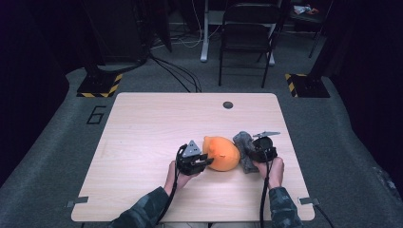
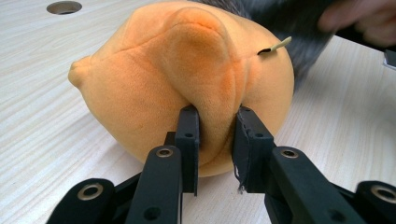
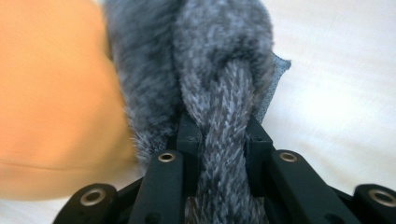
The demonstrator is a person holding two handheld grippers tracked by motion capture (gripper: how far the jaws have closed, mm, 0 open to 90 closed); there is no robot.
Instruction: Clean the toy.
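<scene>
A black folding chair [image 1: 247, 35] stands on grey carpet [image 1: 57, 142] beyond the wooden table [image 1: 152, 123].

Recording lab or studio, not a home

Dark walls, hazard-striped stand bases [image 1: 99, 85], floor cables [image 1: 178, 71] (loose), folding chair [image 1: 247, 33], numbered carpet [image 1: 96, 115].

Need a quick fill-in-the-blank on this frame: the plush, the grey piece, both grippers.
1. The left gripper is shut on a fold of the ____ plush.
2. The right gripper is shut on the ____ furry piece.
3. Both soft things rest on a wooden ____.
4. In the high view the grey furry piece lies to the ____ of the plush.

Missing words: orange; grey; table; right
</scene>
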